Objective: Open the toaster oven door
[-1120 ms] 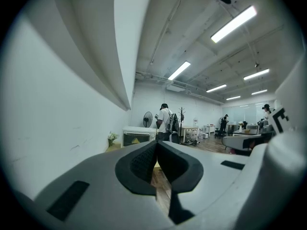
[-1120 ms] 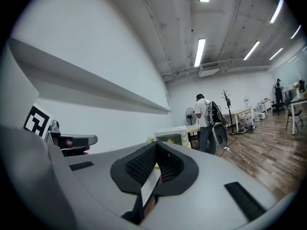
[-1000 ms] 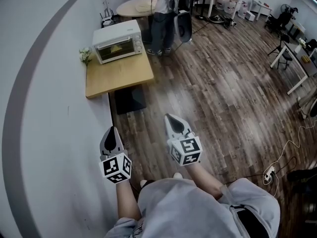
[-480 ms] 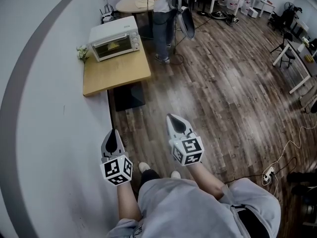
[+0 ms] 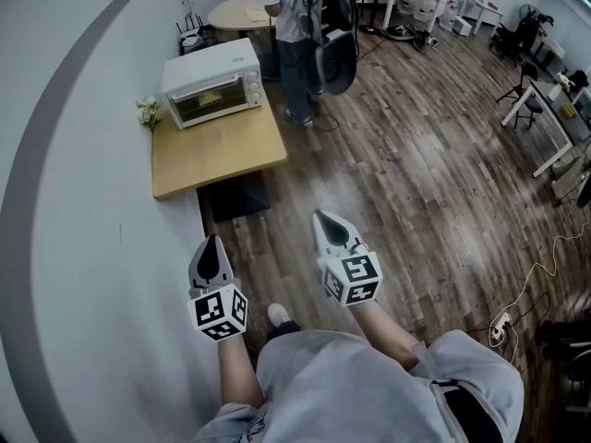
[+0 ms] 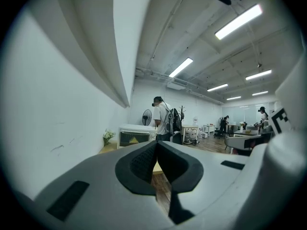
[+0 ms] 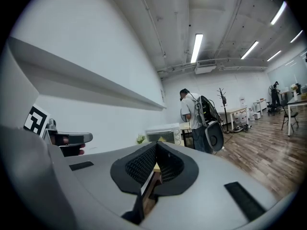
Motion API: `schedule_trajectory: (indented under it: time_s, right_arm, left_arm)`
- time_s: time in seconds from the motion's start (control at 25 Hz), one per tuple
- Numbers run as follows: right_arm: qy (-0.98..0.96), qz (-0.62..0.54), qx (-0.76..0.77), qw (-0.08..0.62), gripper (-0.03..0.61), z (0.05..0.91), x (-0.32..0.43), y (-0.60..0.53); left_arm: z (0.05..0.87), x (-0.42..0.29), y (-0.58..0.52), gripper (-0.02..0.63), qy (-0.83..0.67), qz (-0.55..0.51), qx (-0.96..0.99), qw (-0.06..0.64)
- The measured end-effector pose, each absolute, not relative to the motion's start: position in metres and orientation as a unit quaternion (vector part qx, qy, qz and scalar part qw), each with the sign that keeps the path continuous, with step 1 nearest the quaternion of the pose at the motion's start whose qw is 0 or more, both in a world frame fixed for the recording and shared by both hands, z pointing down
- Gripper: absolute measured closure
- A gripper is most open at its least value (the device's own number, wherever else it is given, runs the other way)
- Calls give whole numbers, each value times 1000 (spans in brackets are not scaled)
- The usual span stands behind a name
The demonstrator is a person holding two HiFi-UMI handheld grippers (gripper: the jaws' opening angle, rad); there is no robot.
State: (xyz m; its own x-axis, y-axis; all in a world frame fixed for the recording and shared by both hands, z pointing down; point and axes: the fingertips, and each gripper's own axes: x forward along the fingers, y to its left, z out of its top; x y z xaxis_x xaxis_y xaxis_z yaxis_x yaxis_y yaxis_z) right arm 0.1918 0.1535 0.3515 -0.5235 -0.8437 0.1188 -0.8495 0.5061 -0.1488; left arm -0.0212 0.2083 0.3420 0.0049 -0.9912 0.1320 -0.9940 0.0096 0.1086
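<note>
A white toaster oven (image 5: 211, 82) stands at the far end of a low wooden table (image 5: 218, 151) against the wall, its glass door closed. It shows small and distant in the left gripper view (image 6: 136, 134) and in the right gripper view (image 7: 164, 133). My left gripper (image 5: 211, 244) and right gripper (image 5: 320, 218) hang over the wood floor, well short of the table. Both point toward the oven. Both are shut with nothing between their jaws.
A person (image 5: 296, 26) with a backpack stands just right of the oven. A small plant (image 5: 147, 112) sits at the table's left edge. A round table (image 5: 242, 11) is behind. Desks, chairs and cables lie to the right. A curved white wall runs along my left.
The table and oven have shifted slightly in view as I step forward. The person by the oven has shifted stance. Both grippers stay shut and level.
</note>
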Motion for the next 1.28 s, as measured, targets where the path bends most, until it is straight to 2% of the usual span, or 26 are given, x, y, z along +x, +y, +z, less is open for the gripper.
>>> schedule_trajectory:
  time_s: [0.4,0.68,1.28]
  right_arm:
    - [-867,89,491,18,580,350,108,100]
    - [-871,90,483,18,580,356,59,80]
    - [-871,101,481,26,580,383,27,8]
  left_arm:
    - [340,-96,151,611,-695,4,714,83]
    - [337,-123,137,611,-686,6,724,78]
    - [368,-146,67,611,-678,17,728,94]
